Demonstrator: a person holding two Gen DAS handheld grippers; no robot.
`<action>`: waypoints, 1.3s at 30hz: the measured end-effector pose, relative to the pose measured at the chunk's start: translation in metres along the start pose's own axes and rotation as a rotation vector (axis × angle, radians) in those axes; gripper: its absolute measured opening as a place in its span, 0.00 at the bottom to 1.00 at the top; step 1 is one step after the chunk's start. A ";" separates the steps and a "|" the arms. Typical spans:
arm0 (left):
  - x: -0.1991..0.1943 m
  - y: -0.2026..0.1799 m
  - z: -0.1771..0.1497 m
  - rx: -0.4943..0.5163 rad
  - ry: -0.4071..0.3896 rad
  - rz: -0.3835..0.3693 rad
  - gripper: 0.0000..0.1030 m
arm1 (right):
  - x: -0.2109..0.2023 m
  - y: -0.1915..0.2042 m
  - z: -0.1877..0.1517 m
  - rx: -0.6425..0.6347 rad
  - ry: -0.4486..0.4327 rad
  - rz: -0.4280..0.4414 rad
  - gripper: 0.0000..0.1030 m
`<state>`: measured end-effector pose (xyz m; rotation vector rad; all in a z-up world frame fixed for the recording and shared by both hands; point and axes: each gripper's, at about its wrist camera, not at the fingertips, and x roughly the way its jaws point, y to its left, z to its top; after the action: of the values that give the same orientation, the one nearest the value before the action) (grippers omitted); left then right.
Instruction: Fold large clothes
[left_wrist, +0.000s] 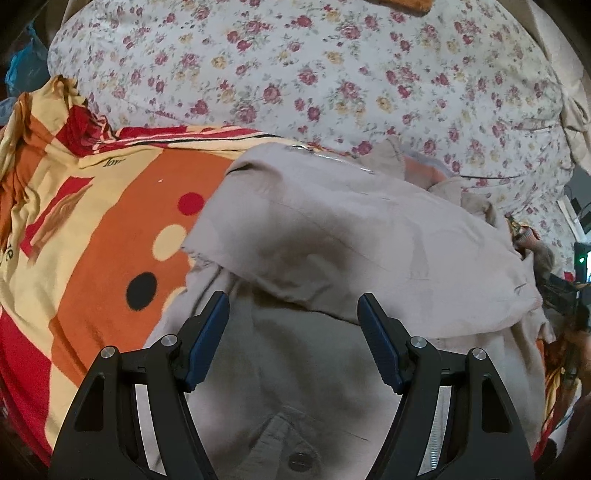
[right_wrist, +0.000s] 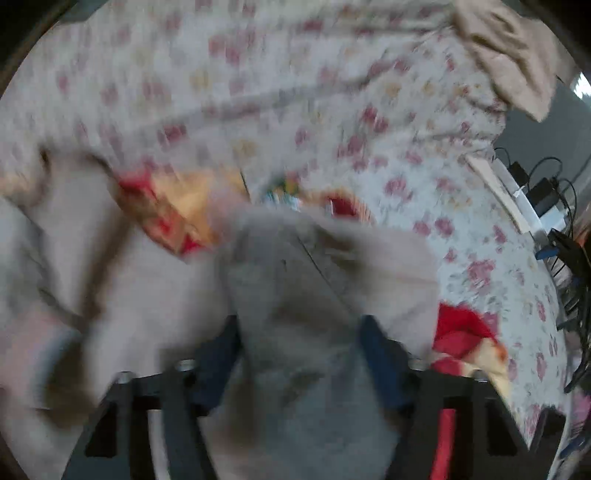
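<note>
A large beige garment (left_wrist: 351, 236) with a button placket lies on an orange, red and cream blanket (left_wrist: 85, 236), one part folded over the rest. My left gripper (left_wrist: 293, 306) is open just above the garment, holding nothing. The right wrist view is blurred by motion. There my right gripper (right_wrist: 301, 328) is open wide, with a bunched part of the beige garment (right_wrist: 314, 280) lying between and beyond the fingers. I cannot tell whether the fingers touch the cloth.
A white quilt with red flowers (left_wrist: 332, 74) fills the back and also shows in the right wrist view (right_wrist: 295, 92). Cables and chargers (right_wrist: 546, 192) sit at the right edge. A beige cloth (right_wrist: 509, 55) lies top right.
</note>
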<state>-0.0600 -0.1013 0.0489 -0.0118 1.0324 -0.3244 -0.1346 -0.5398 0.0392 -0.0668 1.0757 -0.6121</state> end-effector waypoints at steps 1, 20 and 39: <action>0.001 0.002 0.001 -0.004 -0.002 0.007 0.70 | 0.004 -0.004 -0.002 0.006 0.000 -0.019 0.26; -0.020 0.001 0.022 -0.180 -0.024 -0.319 0.78 | -0.179 0.042 0.010 0.269 -0.338 0.871 0.06; 0.062 -0.080 0.036 -0.081 0.132 -0.296 0.76 | -0.136 0.033 -0.095 0.237 -0.131 0.669 0.70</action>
<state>-0.0209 -0.1993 0.0280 -0.2206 1.1763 -0.5575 -0.2447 -0.4219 0.0904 0.4393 0.8230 -0.1208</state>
